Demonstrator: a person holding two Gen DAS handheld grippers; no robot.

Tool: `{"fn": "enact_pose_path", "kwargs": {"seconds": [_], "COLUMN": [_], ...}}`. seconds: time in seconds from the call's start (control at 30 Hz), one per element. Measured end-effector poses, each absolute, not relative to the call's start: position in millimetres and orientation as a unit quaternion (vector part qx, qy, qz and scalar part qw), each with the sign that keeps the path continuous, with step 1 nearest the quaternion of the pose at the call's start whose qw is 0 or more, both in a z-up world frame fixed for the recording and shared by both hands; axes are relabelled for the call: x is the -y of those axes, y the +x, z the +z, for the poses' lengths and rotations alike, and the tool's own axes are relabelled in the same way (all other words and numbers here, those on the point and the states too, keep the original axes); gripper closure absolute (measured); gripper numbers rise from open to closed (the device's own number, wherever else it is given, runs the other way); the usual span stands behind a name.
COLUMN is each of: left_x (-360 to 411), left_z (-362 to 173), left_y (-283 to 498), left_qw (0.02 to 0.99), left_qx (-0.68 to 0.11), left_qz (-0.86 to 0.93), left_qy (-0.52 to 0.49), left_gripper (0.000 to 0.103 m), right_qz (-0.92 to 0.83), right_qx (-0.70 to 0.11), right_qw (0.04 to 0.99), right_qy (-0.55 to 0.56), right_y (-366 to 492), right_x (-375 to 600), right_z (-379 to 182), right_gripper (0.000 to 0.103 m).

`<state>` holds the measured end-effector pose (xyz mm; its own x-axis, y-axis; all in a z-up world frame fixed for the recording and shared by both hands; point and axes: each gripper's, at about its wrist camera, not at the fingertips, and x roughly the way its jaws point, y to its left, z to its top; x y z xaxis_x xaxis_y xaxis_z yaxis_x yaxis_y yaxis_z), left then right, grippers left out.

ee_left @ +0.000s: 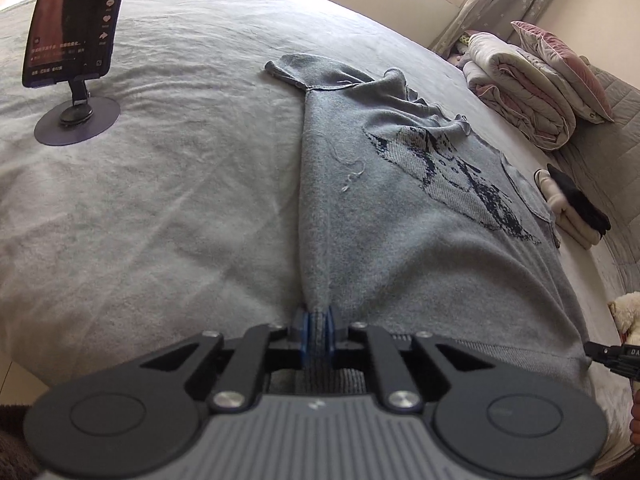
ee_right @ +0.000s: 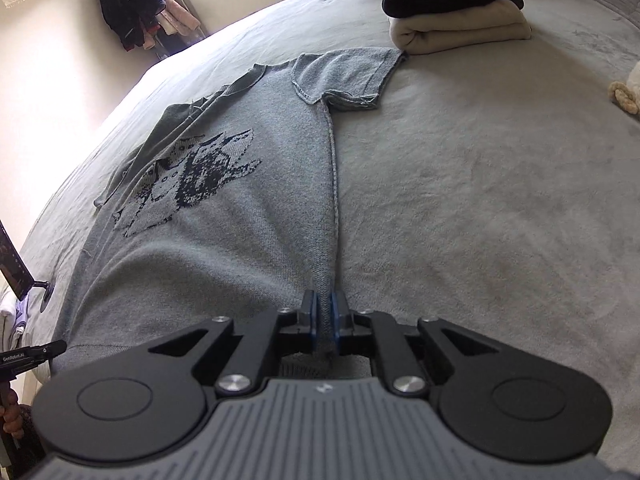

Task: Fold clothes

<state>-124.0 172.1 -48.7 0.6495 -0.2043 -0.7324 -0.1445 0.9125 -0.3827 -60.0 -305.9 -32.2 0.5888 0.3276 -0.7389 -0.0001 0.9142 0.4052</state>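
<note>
A grey knitted short-sleeved sweater (ee_left: 400,216) with a dark blue and white pattern on its chest lies spread flat on the bed, seams showing. My left gripper (ee_left: 317,322) is shut on the sweater's bottom hem at its left corner. The same sweater (ee_right: 240,216) fills the right wrist view, where my right gripper (ee_right: 325,312) is shut on the hem at the right corner, along the side seam. Both sleeves lie out at the far end. The tip of the other gripper shows at the edge of each view.
A phone (ee_left: 76,20) on a round stand sits on the bed at the far left. Folded cream and black clothes (ee_right: 460,12) are stacked by the right sleeve. Rolled quilts and a pillow (ee_left: 532,80) lie beyond. Grey bedsheet (ee_right: 500,200) surrounds the sweater.
</note>
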Motion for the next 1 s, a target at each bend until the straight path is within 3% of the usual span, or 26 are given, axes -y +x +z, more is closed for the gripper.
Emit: {"fn": "enact_pose_path", "kwargs": {"seconds": [0.13, 0.2, 0.27, 0.4, 0.43, 0.5, 0.53, 0.8, 1.0], "left_x": [-178.0, -180.1, -182.2, -181.4, -180.4, -178.0, -178.4, -188.6, -187.2], "left_z": [-46.9, -47.9, -50.1, -54.5, -55.0, -53.6, -48.9, -5.7, -14.9], "left_y": [-130.1, -133.3, -137.4, -145.4, -146.9, -148.6, -150.6, -167.4, -161.9], "left_qw": [0.874, 0.87, 0.865, 0.857, 0.856, 0.852, 0.853, 0.864, 0.853], "left_qx": [-0.424, -0.427, -0.429, -0.432, -0.433, -0.439, -0.438, -0.404, -0.432], "left_qz": [-0.038, -0.044, -0.051, -0.064, -0.067, -0.073, -0.075, -0.105, -0.096], "left_qy": [-0.234, -0.242, -0.255, -0.273, -0.275, -0.275, -0.273, -0.281, -0.275], "left_gripper": [0.081, 0.081, 0.08, 0.08, 0.081, 0.085, 0.097, 0.097, 0.097], "right_qz": [0.1, 0.102, 0.104, 0.118, 0.121, 0.126, 0.129, 0.152, 0.15], "right_qx": [-0.453, -0.456, -0.461, -0.465, -0.463, -0.46, -0.459, -0.44, -0.441], "right_qw": [0.857, 0.851, 0.843, 0.836, 0.838, 0.841, 0.843, 0.855, 0.852], "right_qy": [0.223, 0.24, 0.258, 0.266, 0.262, 0.254, 0.25, 0.23, 0.238], "right_y": [-71.6, -78.6, -88.4, -103.8, -106.2, -111.0, -113.3, -132.8, -132.6], "right_x": [312.2, 317.8, 320.7, 315.7, 314.1, 310.9, 309.3, 303.6, 314.7], "right_z": [-34.5, -33.5, -34.2, -32.7, -29.9, -24.3, -21.6, 6.7, 17.2], "right_gripper": [0.085, 0.079, 0.063, 0.061, 0.063, 0.092, 0.096, 0.098, 0.099]}}
